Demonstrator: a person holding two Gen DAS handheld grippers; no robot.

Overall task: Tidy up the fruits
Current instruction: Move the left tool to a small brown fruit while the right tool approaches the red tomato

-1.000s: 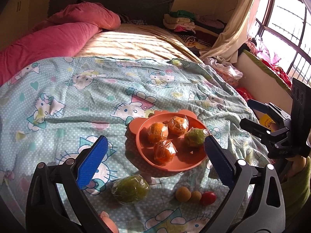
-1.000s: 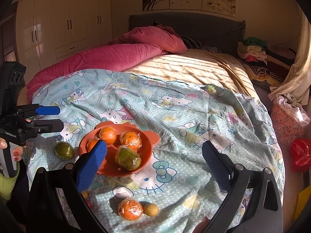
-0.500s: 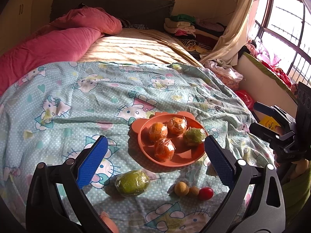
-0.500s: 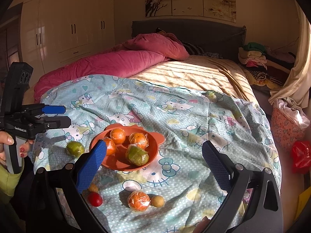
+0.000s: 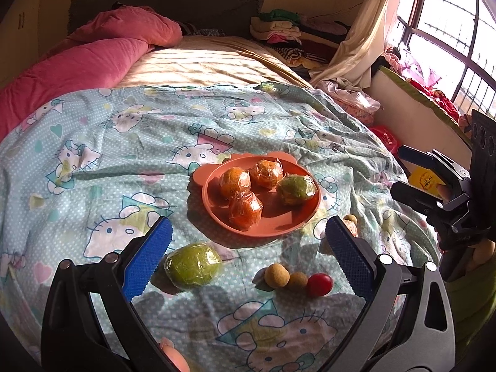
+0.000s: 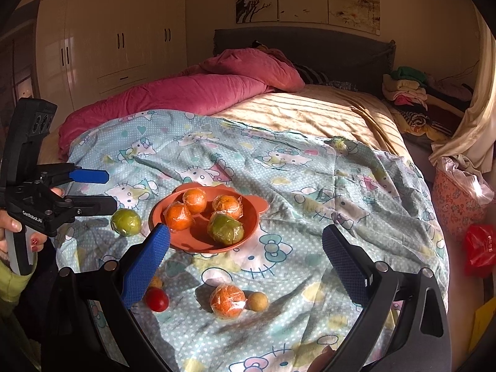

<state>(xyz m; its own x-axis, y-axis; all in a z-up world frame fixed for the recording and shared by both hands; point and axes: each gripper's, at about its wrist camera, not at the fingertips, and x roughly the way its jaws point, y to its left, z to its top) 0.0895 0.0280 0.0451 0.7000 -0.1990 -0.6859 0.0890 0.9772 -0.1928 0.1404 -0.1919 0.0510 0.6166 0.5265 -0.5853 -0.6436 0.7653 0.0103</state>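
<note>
Reaching next: green fruit just ahead of my left gripper, nearer than right gripper.
Jaws: both spread wide, empty.

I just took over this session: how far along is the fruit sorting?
Done: the orange plate holds three wrapped oranges and one wrapped green fruit. In hand: nothing; the left gripper and right gripper are both open and empty. Left on the blanket: a green fruit, a wrapped orange, a red fruit and small tan fruits.
</note>
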